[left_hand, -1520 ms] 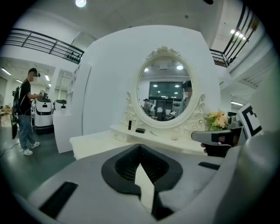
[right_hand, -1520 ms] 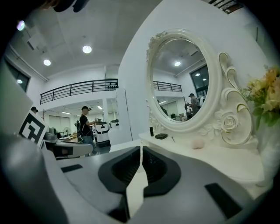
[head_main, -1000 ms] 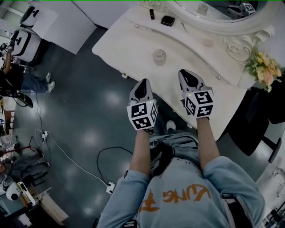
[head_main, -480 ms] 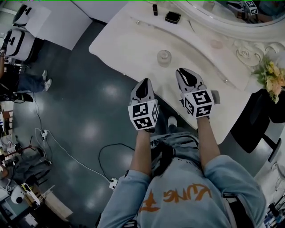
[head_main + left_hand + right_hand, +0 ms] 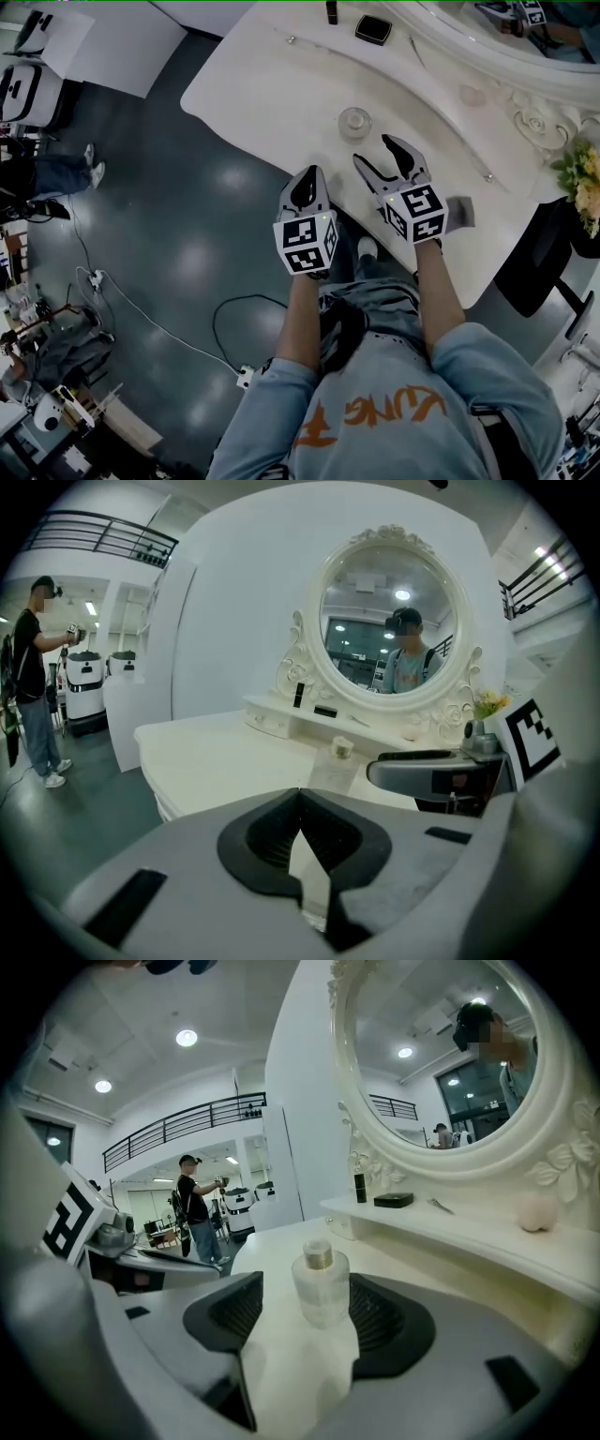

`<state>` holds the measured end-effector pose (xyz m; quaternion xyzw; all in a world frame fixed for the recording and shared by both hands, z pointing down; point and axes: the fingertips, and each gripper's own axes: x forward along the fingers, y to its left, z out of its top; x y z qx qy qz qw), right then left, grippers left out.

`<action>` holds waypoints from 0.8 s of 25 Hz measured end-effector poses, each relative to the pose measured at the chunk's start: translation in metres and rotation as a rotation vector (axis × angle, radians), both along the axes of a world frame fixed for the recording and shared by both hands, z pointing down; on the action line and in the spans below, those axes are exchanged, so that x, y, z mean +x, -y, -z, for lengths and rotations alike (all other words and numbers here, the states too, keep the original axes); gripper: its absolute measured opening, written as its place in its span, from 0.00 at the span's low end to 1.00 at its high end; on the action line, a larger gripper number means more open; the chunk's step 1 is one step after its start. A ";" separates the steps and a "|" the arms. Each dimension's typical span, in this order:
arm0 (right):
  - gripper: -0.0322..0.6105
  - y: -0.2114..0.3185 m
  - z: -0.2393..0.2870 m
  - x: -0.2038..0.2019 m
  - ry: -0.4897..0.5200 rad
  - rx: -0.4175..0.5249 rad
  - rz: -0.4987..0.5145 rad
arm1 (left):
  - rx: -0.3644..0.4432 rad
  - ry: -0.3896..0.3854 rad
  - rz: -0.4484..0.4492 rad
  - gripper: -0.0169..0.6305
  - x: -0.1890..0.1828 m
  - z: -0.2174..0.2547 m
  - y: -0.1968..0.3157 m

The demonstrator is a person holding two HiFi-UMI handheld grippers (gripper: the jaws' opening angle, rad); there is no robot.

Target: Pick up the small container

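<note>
A: Where is the small container (image 5: 354, 122) sitting?

B: It is standing upright on the dressing table (image 5: 281, 84), near the front edge. The right gripper (image 5: 372, 150) is pointing straight at it, and its jaws are opening – the container is lining up with the gap just beyond the tips, with nothing touching it.

A: And the left gripper (image 5: 307, 180)?

B: It is hanging off the front edge with its jaws pressed together, carrying nothing.

A: How are you expecting the container to handle?

B: I am judging it to be light, rigid and breakable, probably clear glass or hard plastic. The round wall is looking smooth, so it may be slippery, and a nudge from one pad could be tipping it.

A: So where are you taking hold?

B: Across the round body, below the gold collar (image 5: 318, 1257) – not on the narrow neck – closing gently
</note>
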<state>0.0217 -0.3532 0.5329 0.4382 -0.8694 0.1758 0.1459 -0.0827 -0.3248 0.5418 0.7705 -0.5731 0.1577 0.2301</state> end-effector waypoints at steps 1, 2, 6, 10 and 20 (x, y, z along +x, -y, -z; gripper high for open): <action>0.49 0.003 -0.003 -0.001 -0.008 -0.001 0.000 | -0.004 0.001 -0.004 0.06 0.000 -0.002 0.002; 0.50 0.007 -0.006 -0.002 -0.019 -0.002 0.000 | -0.008 0.001 -0.008 0.06 0.000 -0.003 0.005; 0.52 0.020 -0.019 -0.008 -0.060 -0.009 -0.001 | -0.024 0.006 -0.013 0.06 -0.007 -0.009 0.013; 0.53 0.032 -0.031 -0.014 -0.112 -0.013 -0.007 | -0.037 0.013 -0.020 0.06 -0.014 -0.014 0.023; 0.54 0.062 -0.048 -0.028 -0.177 -0.033 -0.041 | -0.055 0.034 -0.010 0.06 -0.044 -0.018 0.049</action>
